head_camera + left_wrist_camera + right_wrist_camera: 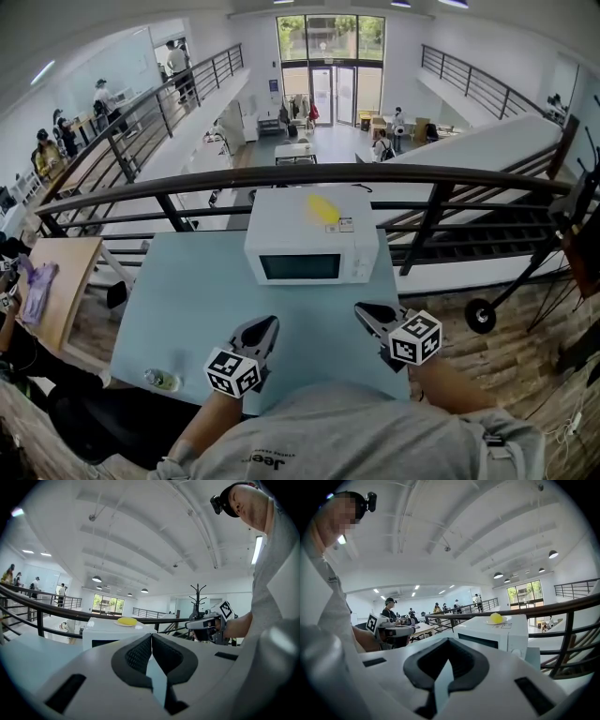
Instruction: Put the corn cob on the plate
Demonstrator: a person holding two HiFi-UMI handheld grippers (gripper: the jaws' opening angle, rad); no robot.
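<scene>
The jaws of the left gripper (pixel 151 641) are pressed together at their tips with nothing between them. Those of the right gripper (pixel 448 644) are likewise closed on nothing. Both grippers are held low and nearly level over the near edge of the pale blue table (pixel 178 291), side by side and apart. This is judged to be a resting stance rather than a reach.

Ahead of them the microwave (pixel 309 239) is set at the table's far edge, its door shut and turned toward the person. The corn cob (pixel 323 208) is found on top of it, lying on a shallow white plate (pixel 487 622). The task is therefore judged either finished or staged for a start; which of the two cannot be told.

Bare tabletop is left between the grippers and the microwave, and also to its left, where only a small bottle (pixel 161 380) is seen near the near-left edge. The dark railing (pixel 450 178) runs close behind the microwave, and a drop to the lower floor is seen beyond it. Any reach over the microwave's top is therefore best kept short of that edge.
</scene>
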